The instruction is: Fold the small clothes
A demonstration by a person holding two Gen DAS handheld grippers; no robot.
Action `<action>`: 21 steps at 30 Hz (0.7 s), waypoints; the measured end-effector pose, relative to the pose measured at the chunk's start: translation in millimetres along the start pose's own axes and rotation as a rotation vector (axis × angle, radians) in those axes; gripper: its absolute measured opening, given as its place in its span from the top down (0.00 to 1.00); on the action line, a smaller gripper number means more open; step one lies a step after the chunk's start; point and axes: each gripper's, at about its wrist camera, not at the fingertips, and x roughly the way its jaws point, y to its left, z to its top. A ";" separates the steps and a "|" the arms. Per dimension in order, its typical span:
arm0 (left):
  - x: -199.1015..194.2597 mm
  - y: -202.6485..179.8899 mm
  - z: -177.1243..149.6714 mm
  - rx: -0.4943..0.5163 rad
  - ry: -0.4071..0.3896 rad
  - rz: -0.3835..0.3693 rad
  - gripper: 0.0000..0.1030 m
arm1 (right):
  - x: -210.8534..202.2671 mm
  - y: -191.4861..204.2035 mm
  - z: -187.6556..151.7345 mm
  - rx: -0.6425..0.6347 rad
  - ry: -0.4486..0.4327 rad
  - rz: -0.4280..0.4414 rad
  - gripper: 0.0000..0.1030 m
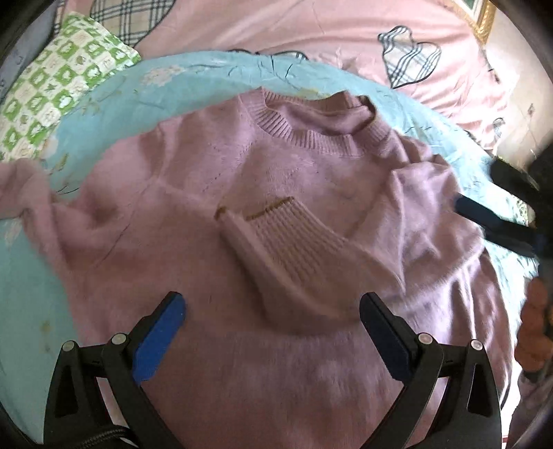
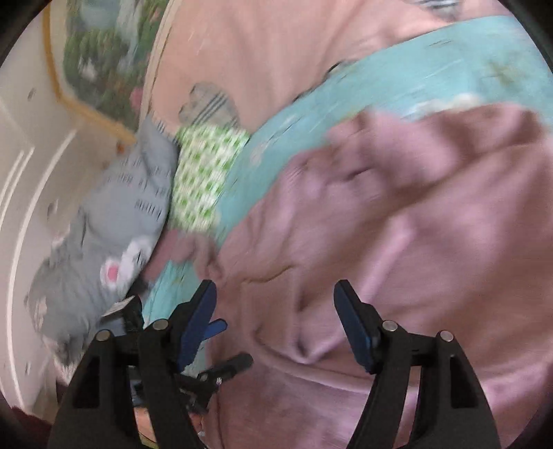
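A fuzzy mauve-pink sweater (image 1: 179, 214) lies face up on a light blue sheet (image 1: 114, 100). Its right sleeve is folded across the chest, with the ribbed cuff (image 1: 287, 238) in the middle. The left sleeve (image 1: 20, 186) trails off to the left. My left gripper (image 1: 271, 309) is open and empty, just above the sweater's lower body. My right gripper (image 2: 274, 300) is open and empty above the sweater (image 2: 397, 241), in a blurred view. Its fingers (image 1: 484, 221) show at the right edge of the left wrist view. The left gripper also shows in the right wrist view (image 2: 217, 349).
The blue sheet lies on a pink bed cover (image 1: 328, 31) with plaid patches. A green-and-white checked pillow (image 1: 52, 89) sits at the back left. A grey plush toy (image 2: 103, 238) lies beside it near a white wall. The person's hand (image 1: 534, 324) is at the right.
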 end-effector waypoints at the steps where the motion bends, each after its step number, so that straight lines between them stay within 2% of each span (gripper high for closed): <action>1: 9.2 1.9 6.6 -0.013 0.018 -0.014 0.02 | -4.9 -3.6 -2.1 0.010 -0.014 -0.012 0.31; 2: 16.4 4.6 11.0 -0.026 0.034 -0.031 0.02 | -13.5 -11.3 -5.0 0.022 -0.028 -0.034 0.31; 4: 30.0 10.4 19.4 -0.053 0.062 -0.069 0.09 | -23.2 -22.0 -9.2 0.046 -0.042 -0.065 0.31; 5: 32.0 11.0 22.1 -0.050 0.052 -0.080 0.33 | -28.0 -28.1 -11.7 0.062 -0.047 -0.073 0.31; 6: 32.0 10.5 24.0 -0.040 0.035 -0.074 0.82 | -32.4 -34.0 -14.9 0.079 -0.055 -0.079 0.31; 7: 29.1 11.3 26.4 -0.039 0.037 -0.054 0.97 | -34.1 -36.2 -16.2 0.089 -0.060 -0.083 0.31; 8: 17.5 13.5 27.7 -0.053 0.007 -0.070 0.96 | -37.6 -39.5 -18.3 0.097 -0.063 -0.090 0.31; 10: -24.2 21.1 26.0 -0.077 -0.150 -0.092 0.96 | -41.9 -40.1 -20.8 0.094 -0.074 -0.100 0.31; 11: -48.1 27.6 19.7 -0.083 -0.242 -0.075 0.96 | -45.1 -39.8 -21.8 0.088 -0.085 -0.107 0.31; 12: -58.8 35.8 14.5 -0.098 -0.290 -0.064 0.95 | -47.8 -39.7 -22.8 0.084 -0.094 -0.114 0.31; 14: -58.9 56.5 6.1 -0.143 -0.315 -0.083 0.94 | -52.4 -42.5 -22.6 0.084 -0.114 -0.124 0.31; 16: -41.4 77.1 0.7 -0.183 -0.252 -0.117 0.92 | -54.1 -45.9 -21.7 0.087 -0.127 -0.143 0.31; 17: -35.5 82.5 -1.1 -0.199 -0.233 -0.121 0.83 | -54.2 -47.1 -21.0 0.085 -0.129 -0.162 0.31; 18: -25.9 89.4 -2.8 -0.223 -0.199 -0.142 0.67 | -54.6 -47.3 -19.8 0.078 -0.134 -0.184 0.31; 19: -17.0 95.7 -4.1 -0.252 -0.169 -0.154 0.57 | -56.2 -47.0 -18.0 0.065 -0.144 -0.211 0.31; 20: -9.1 95.6 -4.5 -0.268 -0.152 -0.150 0.34 | -57.4 -46.3 -16.8 0.055 -0.150 -0.231 0.31; 21: -3.0 97.4 -6.5 -0.286 -0.142 -0.145 0.28 | -58.9 -45.5 -14.8 0.039 -0.159 -0.270 0.31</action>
